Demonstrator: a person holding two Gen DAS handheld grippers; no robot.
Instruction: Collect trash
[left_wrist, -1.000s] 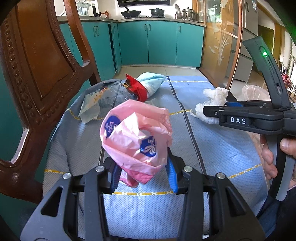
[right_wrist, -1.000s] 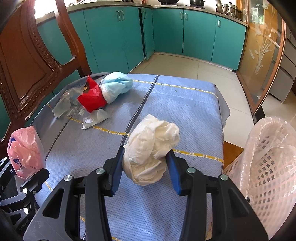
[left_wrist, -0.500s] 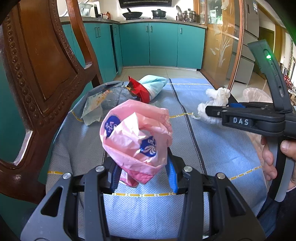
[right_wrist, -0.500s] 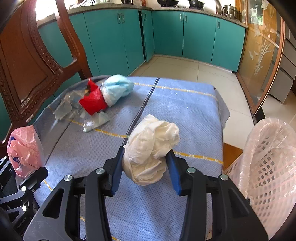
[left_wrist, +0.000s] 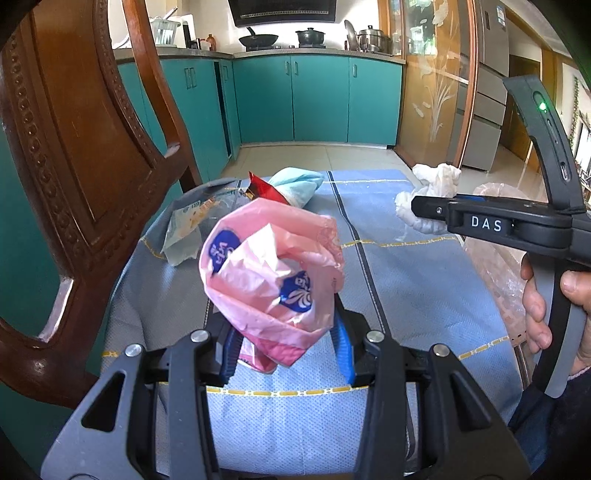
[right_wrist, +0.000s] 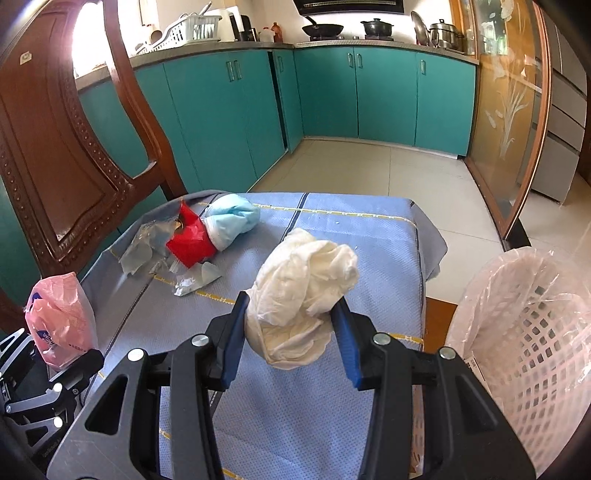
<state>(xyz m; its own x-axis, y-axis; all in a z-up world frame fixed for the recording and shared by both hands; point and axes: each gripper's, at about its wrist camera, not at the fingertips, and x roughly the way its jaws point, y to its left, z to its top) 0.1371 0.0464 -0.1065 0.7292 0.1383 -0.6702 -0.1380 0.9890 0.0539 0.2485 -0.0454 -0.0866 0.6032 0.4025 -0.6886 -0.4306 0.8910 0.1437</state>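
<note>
Trash is what I am gathering, and I am holding a piece in each of my tongs. My left tongs (left_wrist: 284, 349) are gripping a crumpled pink bag (left_wrist: 271, 273), holding it up over the near edge of the worktop (right_wrist: 376, 254). My right tongs (right_wrist: 290, 341) are clamping a wad of white paper (right_wrist: 301, 295), and they are carrying it above the worktop's right edge, near the white basket (right_wrist: 532, 354) lined with a thin clear bag that is standing just beyond that edge.

More litter is lying by the far left corner: a red wrapper (right_wrist: 190, 240), a light blue bundle (right_wrist: 232, 218) touching it, and some clear plastic scraps (right_wrist: 147, 245) beside them.

I judge that I am in the carrying step, with both pickups done. Next I am expecting to bring each load over the basket's open mouth, right one first since it is closer, and spread the tongs only once the load is hanging clear of the rim. Both pieces are light and springy, so they may cling to a pad.
</note>
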